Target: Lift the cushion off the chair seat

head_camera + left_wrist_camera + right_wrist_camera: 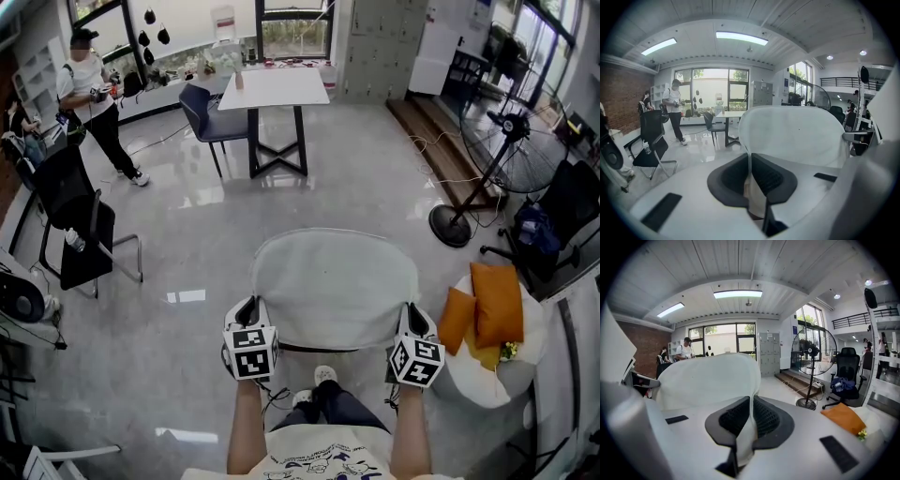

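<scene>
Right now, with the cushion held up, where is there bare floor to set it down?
The widest bare floor lies ahead, between the cushion and the table. A smaller patch lies front-left, between the black chair and the cushion. The right is crowded: orange pillows, a fan.

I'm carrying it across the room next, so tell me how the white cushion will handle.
Probably light: the white cushion hangs from edge pinches in the left tongs and right tongs alone. Likely soft: its edge squashes thin between them. It shows a broad curve, so perhaps bendy, not limp.
</scene>
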`<state>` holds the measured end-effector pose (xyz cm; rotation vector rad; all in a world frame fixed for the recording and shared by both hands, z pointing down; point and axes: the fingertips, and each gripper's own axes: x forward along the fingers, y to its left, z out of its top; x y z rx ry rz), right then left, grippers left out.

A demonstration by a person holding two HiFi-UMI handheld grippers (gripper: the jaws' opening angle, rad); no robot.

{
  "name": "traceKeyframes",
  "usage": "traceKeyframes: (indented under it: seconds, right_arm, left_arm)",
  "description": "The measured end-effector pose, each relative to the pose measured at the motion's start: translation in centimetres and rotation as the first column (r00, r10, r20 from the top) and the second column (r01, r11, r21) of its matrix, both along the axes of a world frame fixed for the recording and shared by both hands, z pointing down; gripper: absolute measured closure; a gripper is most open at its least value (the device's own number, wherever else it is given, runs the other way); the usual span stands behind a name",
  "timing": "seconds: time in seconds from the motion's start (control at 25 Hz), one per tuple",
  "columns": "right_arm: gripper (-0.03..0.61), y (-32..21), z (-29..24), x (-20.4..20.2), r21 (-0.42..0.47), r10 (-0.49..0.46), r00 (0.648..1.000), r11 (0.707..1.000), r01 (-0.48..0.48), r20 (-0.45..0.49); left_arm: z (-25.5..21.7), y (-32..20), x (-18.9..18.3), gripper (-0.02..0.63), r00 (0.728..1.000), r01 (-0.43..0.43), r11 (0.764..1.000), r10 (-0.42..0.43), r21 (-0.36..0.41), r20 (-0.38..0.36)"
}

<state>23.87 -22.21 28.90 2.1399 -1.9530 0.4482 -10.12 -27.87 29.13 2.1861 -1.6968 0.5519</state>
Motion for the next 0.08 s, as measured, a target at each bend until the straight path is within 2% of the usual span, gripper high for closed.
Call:
traceKeyframes:
  seconds: [0.08]
  right_arm:
    - [0.540, -0.26, -0.02, 0.01, 0.000, -0.002, 1.000, 1.000, 0.002, 0.001]
  left_arm:
    - [-0.01, -0.25, -0.02, 0.577, 1.000, 0.003, 1.000, -0.003, -0.002, -0.001]
